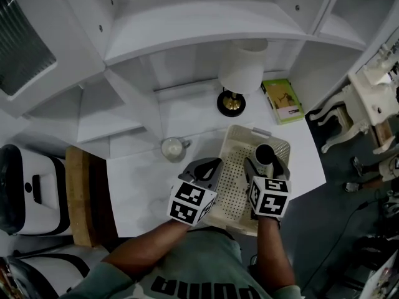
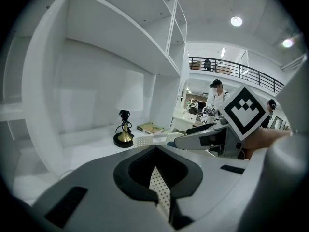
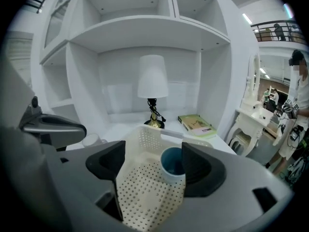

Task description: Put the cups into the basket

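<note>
At the far left of the head view a white and black appliance [image 1: 25, 185] was cut off by the frame edge, and I could not tell what it was. A wooden board [image 1: 78, 192] stood just beside the left edge of the white desk [image 1: 140, 185]. On the desk a clear glass cup [image 1: 173, 148] stood outside the basket [image 1: 232, 189], near its left rim.

The left gripper [image 1: 210, 166] hung over that rim with its fingers clenched together. In its own view only a thin sliver of the perforated basket showed in the slit between the pads, and I could not tell whether they pinched it. The marker cubes [image 1: 192, 202] covered the basket's near end in the head view.

The right gripper [image 3: 154, 153] was released, its jaws wide apart over the basket. The blue cup [image 3: 173, 164] stood upright inside the basket between them, close to the right jaw, whose pad covered part of the cup's right side.

White shelves [image 1: 187, 23] rose over the desk. A lamp [image 1: 240, 70] with a white shade stood behind the basket, and a green book [image 1: 282, 100] lay to its right. Further right an ornate white dressing table [image 1: 374, 98] stood on dark floor. The left gripper view looked into a bright hall with a railed gallery and people too small to make out.
</note>
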`<state>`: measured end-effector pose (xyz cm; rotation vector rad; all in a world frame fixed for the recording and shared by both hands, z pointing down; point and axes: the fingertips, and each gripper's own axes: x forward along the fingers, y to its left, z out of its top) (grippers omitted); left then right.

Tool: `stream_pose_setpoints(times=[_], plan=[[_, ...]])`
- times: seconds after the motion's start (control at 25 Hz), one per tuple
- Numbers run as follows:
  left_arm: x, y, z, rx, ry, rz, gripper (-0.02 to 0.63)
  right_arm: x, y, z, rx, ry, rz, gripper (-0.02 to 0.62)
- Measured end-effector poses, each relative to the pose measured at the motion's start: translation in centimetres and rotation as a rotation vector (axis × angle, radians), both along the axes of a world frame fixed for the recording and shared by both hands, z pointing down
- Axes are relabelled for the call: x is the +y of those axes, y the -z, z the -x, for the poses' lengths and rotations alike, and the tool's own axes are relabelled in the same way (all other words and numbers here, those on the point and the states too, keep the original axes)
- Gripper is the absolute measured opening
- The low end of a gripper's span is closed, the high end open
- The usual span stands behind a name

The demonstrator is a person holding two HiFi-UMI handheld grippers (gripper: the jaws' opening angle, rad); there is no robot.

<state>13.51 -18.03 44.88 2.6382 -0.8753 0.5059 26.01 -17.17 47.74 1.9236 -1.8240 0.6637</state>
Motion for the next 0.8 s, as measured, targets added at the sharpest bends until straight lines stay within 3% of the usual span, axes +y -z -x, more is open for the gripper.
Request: stream_pose_setpoints(times=[0.16,0.44,0.6,0.8], plan=[[0.0,0.0,2.2,0.007,0.034,0.002,0.006,0.5,0.9,3.1,0.009,0.062,-0.009,0.349],[-0.3,0.9,7.0,0.026,0.108,-0.022,0.006,0.5,2.2,10.5,0.023,0.197,-0.03,0.057],[-0.3,1.1,10.9,0.027,0.172,-0.029,0.006,0.4,3.1,15.4,0.031,0.301,-0.058,0.018],[-0.1,1.1,16.2,0.028,0.267,-0.036,0.006,0.0,4.2,21.4,0.023,0.426,-0.089,0.017]])
